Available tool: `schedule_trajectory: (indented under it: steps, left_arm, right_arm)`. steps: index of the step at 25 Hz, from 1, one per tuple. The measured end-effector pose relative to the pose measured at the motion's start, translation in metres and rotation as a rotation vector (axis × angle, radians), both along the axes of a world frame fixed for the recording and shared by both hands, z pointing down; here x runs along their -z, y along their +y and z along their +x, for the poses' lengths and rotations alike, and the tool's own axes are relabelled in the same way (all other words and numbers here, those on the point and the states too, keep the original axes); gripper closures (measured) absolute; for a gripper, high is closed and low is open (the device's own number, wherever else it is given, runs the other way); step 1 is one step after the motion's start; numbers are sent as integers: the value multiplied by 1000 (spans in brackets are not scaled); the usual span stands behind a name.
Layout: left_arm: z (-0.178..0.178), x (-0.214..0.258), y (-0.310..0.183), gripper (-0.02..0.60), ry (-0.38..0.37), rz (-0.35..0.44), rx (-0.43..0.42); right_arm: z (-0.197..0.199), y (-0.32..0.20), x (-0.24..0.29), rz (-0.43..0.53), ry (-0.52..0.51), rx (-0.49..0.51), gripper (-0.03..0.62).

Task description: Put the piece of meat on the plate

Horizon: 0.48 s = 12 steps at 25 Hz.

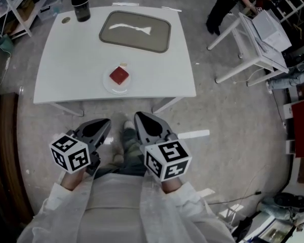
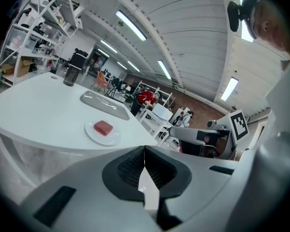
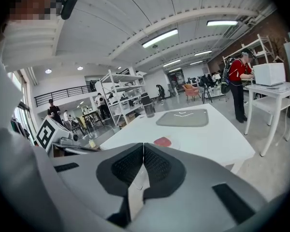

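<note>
Left claw [image 1: 103, 122] and right claw [image 1: 141, 117] clenched empty, red meat square [image 1: 119, 75] sits on the round white plate [image 1: 107, 84] near the white table [image 1: 66, 75] front edge, where a clumsy bump could spill it

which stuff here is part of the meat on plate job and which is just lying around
Belongs to the job:
- piece of meat, already lying on the plate
- left gripper and right gripper, both shut and empty, held short of the table

Just lying about:
- grey tray
- black bottle
- small round thing beside the bottle
</note>
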<state>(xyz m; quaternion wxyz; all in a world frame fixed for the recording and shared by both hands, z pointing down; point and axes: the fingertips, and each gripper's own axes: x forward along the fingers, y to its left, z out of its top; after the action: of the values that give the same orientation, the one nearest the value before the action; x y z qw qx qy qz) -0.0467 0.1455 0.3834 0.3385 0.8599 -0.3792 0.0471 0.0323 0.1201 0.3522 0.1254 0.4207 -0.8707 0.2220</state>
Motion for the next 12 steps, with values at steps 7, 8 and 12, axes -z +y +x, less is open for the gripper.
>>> schedule_trajectory:
  steps: [7, 8, 12]
  left_arm:
    - [0, -8, -79, 572, -4, -31, 41]
    - [1, -7, -88, 572, -2, -33, 50]
    - [7, -8, -124, 572, 1, -36, 79]
  right_arm:
    - [-4, -76, -9, -30, -4, 72, 579]
    - [-4, -85, -10, -34, -5, 82, 579]
    - [4, -120, -12, -43, -7, 106, 579]
